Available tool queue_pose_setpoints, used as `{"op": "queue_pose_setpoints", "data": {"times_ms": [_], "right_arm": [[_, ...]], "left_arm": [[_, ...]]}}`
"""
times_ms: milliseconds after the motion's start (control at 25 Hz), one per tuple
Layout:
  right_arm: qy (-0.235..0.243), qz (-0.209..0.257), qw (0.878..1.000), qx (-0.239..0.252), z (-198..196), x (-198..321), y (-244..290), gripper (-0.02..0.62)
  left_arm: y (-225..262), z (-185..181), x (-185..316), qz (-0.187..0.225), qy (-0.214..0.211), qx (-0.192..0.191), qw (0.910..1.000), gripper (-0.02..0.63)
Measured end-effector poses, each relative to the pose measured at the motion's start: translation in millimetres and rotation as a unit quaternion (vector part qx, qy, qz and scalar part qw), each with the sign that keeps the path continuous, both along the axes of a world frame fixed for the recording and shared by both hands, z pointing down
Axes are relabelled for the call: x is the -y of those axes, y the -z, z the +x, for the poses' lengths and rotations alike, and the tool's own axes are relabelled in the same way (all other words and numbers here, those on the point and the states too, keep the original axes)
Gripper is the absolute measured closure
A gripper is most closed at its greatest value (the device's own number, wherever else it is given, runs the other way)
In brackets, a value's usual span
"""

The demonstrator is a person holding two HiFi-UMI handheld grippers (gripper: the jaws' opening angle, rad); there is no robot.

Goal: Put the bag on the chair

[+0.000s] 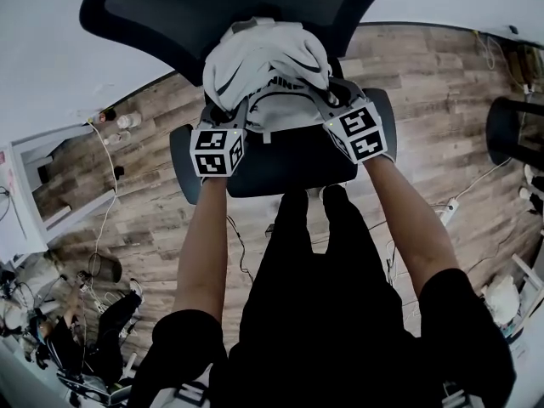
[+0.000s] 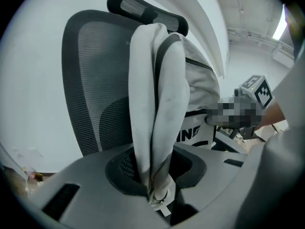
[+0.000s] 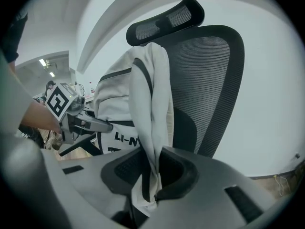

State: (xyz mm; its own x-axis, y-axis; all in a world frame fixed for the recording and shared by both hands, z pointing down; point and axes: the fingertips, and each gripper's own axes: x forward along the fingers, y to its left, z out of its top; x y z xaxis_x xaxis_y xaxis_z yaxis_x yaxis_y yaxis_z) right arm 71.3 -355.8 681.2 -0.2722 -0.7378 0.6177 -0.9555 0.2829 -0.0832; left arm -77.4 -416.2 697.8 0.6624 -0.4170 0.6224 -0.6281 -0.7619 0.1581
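**Left gripper** [image 1: 221, 113]: clenched on a bunched fold of the bag [image 1: 268, 66]. In its own view the pale fabric is pinched between the jaws and rises upright from them.

**Bag, centre:** soft off-white cloth with dark piping and dark printed lettering on its lower panel. It looks limp and creased, and it stands tall between the two grippers. It is over the rear of the seat [image 1: 289, 164], just in front of the backrest [image 1: 170, 7]. The gripper bodies hide its base, so contact with the seat cannot be told.

**Right gripper** [image 1: 330, 93]: gripping a second gathered fold of the same bag, with the cloth clamped between the jaws.

**Chair** [image 1: 255, 172]: dark office type with a padded, rounded seat, a mesh backrest in a curved frame and a mesh headrest [image 2: 143, 11]. It stands on a wood-plank floor [image 1: 153, 219].

**Status, as judged:** the carry is essentially complete and the bag is positioned at the chair. Remaining steps are to settle it on the seat, let go on both sides and draw the grippers back.
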Motion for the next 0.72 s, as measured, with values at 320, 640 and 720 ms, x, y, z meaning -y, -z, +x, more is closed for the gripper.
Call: {"op": "queue_pose_setpoints", "data": {"times_ms": [320, 640, 720], "right_arm": [[-0.025, 0.009, 1.0, 0.009, 5, 2, -5, 0.479], [-0.032, 0.026, 0.998, 0.047, -3, 9, -3, 0.296], [-0.038, 0.033, 0.997, 0.062, -7, 7, 1, 0.27]], "left_arm": [[-3, -1, 2, -0.008, 0.003, -0.012, 0.9999, 0.469], [2, -7, -2, 0.007, -0.002, -0.002, 1.0, 0.333], [6, -16, -1, 0.007, 0.017, -0.012, 0.9998, 0.305]]}}
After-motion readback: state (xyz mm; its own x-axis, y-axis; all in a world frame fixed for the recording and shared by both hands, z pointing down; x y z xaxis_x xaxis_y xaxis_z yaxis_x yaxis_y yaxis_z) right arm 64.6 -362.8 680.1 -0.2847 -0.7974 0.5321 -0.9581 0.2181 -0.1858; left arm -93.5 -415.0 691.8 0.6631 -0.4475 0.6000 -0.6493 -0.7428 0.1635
